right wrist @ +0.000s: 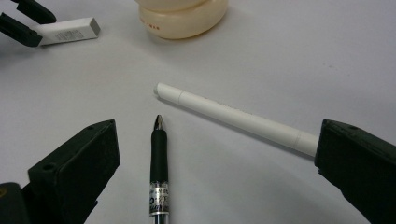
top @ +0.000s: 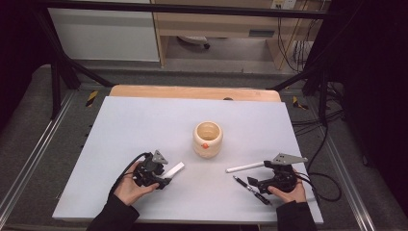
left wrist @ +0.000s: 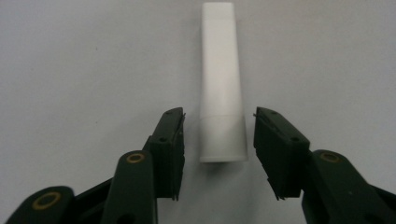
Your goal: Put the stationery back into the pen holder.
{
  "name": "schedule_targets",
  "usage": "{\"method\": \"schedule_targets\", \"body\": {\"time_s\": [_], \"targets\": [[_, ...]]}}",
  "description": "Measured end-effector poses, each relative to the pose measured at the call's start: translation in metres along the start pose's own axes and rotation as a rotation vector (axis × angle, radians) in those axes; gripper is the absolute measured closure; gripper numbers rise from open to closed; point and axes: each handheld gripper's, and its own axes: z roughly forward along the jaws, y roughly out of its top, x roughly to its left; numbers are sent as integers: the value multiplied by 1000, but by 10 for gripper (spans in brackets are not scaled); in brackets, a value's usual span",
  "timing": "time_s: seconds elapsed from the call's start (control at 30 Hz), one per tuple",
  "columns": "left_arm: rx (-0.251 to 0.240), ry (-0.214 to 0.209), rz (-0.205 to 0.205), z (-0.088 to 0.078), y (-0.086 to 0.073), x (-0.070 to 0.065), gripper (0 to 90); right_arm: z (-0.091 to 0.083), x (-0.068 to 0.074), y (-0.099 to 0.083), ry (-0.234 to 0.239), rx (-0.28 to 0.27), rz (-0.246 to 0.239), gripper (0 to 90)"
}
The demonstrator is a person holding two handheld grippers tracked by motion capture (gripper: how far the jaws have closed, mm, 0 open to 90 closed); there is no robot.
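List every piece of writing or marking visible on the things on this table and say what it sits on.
No text reads clearly.
White flat stick: barcode-like print, too small to read.
Black pen: print on its silver band, blurred.
Cream cup: faint reddish line of print near the base, unreadable; an orange-red mark on its side, not legible.
White pen: faint print, unreadable.

Right tool (right wrist: 217, 163) jaws wide apart, black pen (right wrist: 159, 170) between, white pen (right wrist: 233, 116) beside
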Motion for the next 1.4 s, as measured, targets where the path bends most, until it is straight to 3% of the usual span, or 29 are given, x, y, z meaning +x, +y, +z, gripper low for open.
{"method": "schedule_targets", "body": {"time_s": [0.2,0.6,0.93,1.1,1.4], "targets": [[26,-3,-7,1,1,0,644,0,0,0,1,0,0,7],[65,14,-3,3,5,-3,663,0,1,1,3,0,-3,8],[59,-4,-1,2,4,0,670,1,2,2,17,-3,-18,7],[33,-9,9,-4,4,-1,671,1,4,2,21,-6,-17,7],[1,-80,4,-15,5,1,671,3,15,8,24,-8,-98,8]]}}
